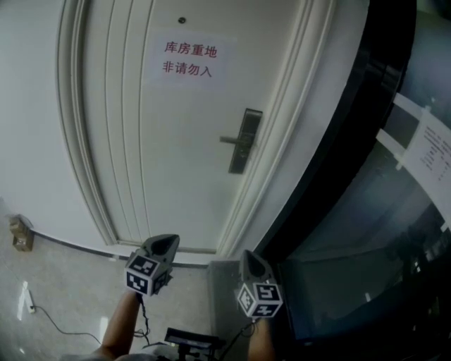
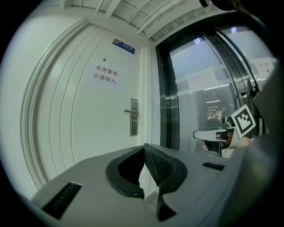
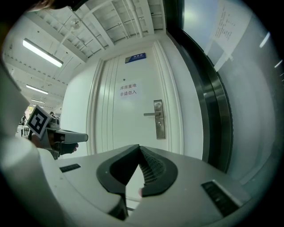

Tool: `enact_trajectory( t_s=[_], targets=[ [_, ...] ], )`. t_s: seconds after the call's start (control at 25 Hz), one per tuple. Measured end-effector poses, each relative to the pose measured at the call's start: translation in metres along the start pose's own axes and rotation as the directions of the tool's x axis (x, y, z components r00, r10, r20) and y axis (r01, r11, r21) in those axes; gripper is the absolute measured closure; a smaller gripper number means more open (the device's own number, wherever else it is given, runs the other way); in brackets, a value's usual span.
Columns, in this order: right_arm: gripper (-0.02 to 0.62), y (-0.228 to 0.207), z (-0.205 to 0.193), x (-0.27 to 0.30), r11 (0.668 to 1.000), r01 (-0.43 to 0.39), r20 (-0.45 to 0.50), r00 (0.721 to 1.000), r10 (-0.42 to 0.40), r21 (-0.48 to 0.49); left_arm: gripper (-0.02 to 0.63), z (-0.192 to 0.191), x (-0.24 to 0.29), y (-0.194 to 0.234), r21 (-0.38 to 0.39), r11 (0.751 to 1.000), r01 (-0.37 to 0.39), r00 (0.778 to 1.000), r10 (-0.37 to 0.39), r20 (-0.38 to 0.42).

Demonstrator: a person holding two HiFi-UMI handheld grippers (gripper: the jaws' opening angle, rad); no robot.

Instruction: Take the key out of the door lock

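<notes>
Door: one white panelled door [image 1: 176,155], shut, filling the upper left of the head view
Notices: one white paper notice with red characters [image 1: 187,59] on the door's upper part; one small blue nameplate [image 2: 124,46] above the door's top edge
Peephole: one small dark peephole [image 1: 182,20] above the paper notice
Lock: one long metal lock plate [image 1: 244,141] near the door's right edge, at about mid height, with one lever handle [image 1: 231,140] pointing toward the door's left edge
Key: too small to make out in any view; no key shape can be told apart from the lock plate
Grippers: two, both low in the head view and well apart from the door
Left gripper [image 1: 165,243]: jaws together, tips meeting, nothing between them; pointed toward the door
Right gripper [image 1: 250,255]: jaws together, tips touching, nothing between them; pointed toward the lock plate
Marker cubes: two, one on the left gripper [image 1: 144,273], one on the right gripper [image 1: 259,299]
Adjoining wall: one dark-framed glass wall [image 1: 394,211] just beside the door's right frame, with white sheets stuck on it
</notes>
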State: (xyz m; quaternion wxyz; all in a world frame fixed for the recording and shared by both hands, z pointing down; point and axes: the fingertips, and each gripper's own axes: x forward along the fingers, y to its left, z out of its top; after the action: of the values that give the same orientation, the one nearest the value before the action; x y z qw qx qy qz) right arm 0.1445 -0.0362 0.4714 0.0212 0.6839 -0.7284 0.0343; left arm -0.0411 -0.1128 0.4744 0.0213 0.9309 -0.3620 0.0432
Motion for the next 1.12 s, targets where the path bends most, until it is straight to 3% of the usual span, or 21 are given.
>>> enact_trajectory(
  t_s=[0.36, 1.12],
  targets=[
    [0.585, -0.002, 0.004, 0.059, 1.000, 0.004, 0.007, 1.000, -0.004, -0.010, 0.598, 0.002, 0.041, 0.045, 0.001, 1.000, 0.004, 1.000, -0.004, 0.000],
    [0.585, -0.045, 0.009, 0.149, 1.000, -0.003, -0.015, 1.000, 0.003, -0.015, 0.598, 0.005, 0.128, 0.088, -0.014, 1.000, -0.008, 1.000, 0.008, -0.015]
  ],
)
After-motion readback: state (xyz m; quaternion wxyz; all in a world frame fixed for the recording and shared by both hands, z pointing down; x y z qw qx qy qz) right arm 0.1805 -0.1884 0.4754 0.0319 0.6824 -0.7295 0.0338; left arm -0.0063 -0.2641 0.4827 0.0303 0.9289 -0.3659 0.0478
